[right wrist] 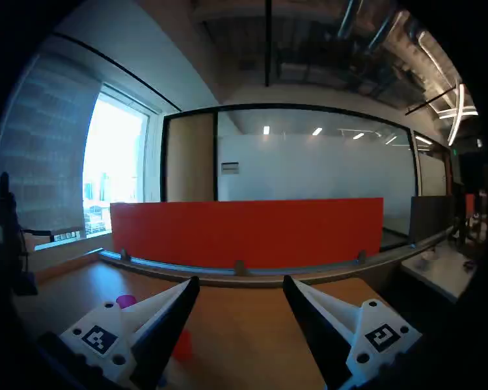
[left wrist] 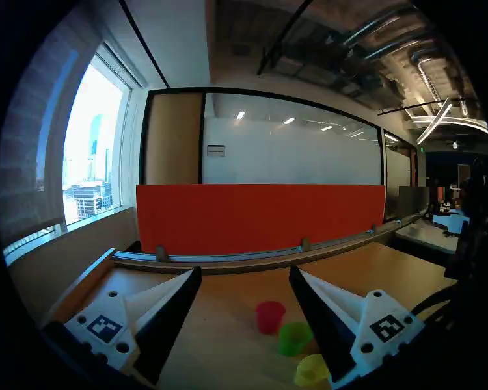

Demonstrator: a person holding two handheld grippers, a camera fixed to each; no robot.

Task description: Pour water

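Left gripper: the left gripper (left wrist: 244,270) is held above the desk with its jaws spread wide and nothing between the fingers.
Right gripper: the right gripper (right wrist: 239,279) is likewise wide open and empty, at a similar height.
Work surface: a light brown wooden desk (left wrist: 237,305), backed by a long orange divider panel (left wrist: 257,218), with a bright window (left wrist: 91,162) to the side.
Task items: a small red plastic cup (left wrist: 270,316), a translucent green plastic cup (left wrist: 294,338) and a yellow plastic cup (left wrist: 312,370) stand upright in a close diagonal row. They sit low in the left gripper view, near its right-hand finger.
Right gripper view: a red cup (right wrist: 183,344), probably the same one, sits beside the left-hand finger. A purple cup rim (right wrist: 125,301) pokes out behind that finger.
Contents: I cannot tell whether any cup holds water.
Stage (judgement): approach only; no cup has been taken yet.
Handling (judgement): the cups look like thin-walled, tapered plastic. They are probably very light, easy to tip or nudge, smooth, and liable to flex under a hard squeeze.
Hold point (judgement): grip across the wall at mid-height or just under the rim, where the taper resists slipping, and close gently.
Risk (judgement): the cups are close together, so a finger coming down on one could knock its neighbour.
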